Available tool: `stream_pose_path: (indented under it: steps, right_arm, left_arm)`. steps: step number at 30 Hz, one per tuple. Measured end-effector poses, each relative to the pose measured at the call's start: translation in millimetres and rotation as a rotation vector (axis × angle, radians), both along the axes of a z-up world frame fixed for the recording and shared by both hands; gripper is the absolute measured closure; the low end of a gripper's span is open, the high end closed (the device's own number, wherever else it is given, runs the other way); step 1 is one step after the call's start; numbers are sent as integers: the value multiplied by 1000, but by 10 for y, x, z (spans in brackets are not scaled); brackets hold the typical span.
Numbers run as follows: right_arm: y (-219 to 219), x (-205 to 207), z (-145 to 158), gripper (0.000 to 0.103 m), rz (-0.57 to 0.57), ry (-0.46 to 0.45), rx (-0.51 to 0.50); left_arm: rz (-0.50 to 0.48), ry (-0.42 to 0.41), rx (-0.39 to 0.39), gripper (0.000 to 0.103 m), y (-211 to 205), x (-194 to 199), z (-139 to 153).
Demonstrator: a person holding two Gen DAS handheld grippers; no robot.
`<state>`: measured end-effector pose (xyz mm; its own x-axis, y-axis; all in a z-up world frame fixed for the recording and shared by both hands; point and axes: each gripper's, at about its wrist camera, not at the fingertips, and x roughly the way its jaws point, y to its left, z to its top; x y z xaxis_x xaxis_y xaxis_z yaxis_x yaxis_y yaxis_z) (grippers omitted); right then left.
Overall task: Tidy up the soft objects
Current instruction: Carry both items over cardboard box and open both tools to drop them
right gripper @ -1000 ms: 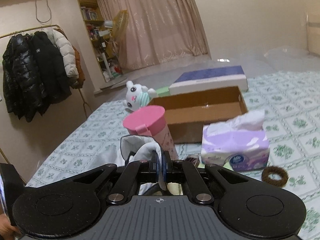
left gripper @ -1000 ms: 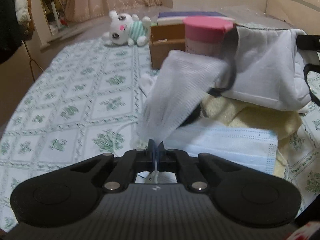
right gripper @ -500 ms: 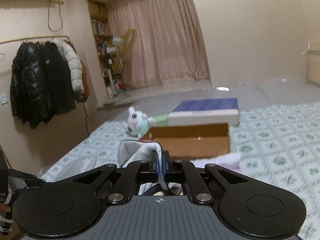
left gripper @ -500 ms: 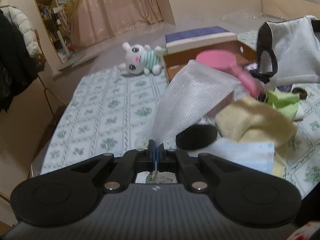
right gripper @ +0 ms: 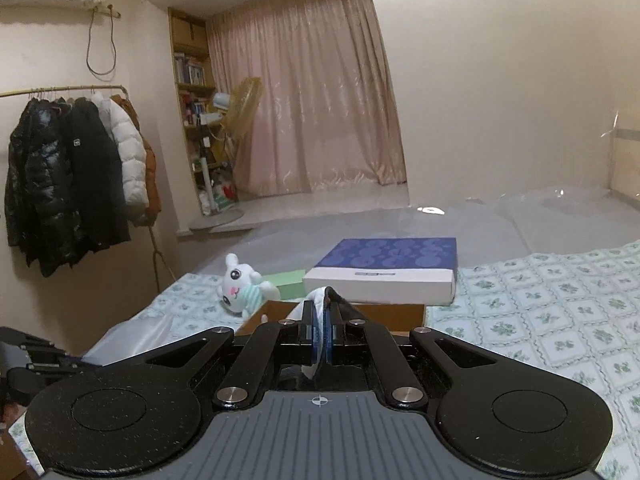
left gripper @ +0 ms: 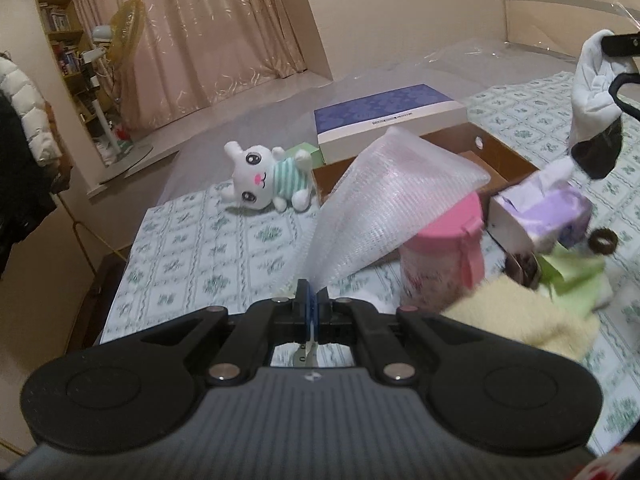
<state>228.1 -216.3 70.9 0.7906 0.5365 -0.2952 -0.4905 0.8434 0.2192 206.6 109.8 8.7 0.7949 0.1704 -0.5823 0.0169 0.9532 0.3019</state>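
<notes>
My left gripper point(left gripper: 311, 300) is shut on a white ribbed cloth point(left gripper: 384, 208) that fans up over the bed. My right gripper point(right gripper: 322, 320) is shut on a white garment with black trim point(right gripper: 320, 300); that garment hangs at the upper right of the left wrist view point(left gripper: 592, 108). A yellow towel point(left gripper: 516, 312) and a green cloth point(left gripper: 568, 276) lie in a heap on the bed. A white plush bunny point(left gripper: 264, 180) lies by the cardboard box point(left gripper: 500, 152).
A pink-lidded cup point(left gripper: 444, 256) and a purple tissue box point(left gripper: 540, 216) stand beside the heap, with a brown hair tie point(left gripper: 603, 241). A blue-topped flat box point(left gripper: 388, 120) rests behind the cardboard box. Coats point(right gripper: 68, 176) hang at the left.
Both grippers have risen with their cloths. The white garment has lifted off the heap to the upper right; the cup, tissue box and towel now show below.
</notes>
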Motion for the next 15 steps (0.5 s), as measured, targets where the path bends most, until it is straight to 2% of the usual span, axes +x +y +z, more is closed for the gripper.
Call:
stream_pose_path:
  steps: [7,15]
  right_arm:
    - [138,730,-31,99,44,21,34]
    - [430,1527,-306,99,106,37,34]
  left_arm:
    - [-45,3,66,101,-11,769,-20]
    - [-113,36,97,101,-44,1708,-237]
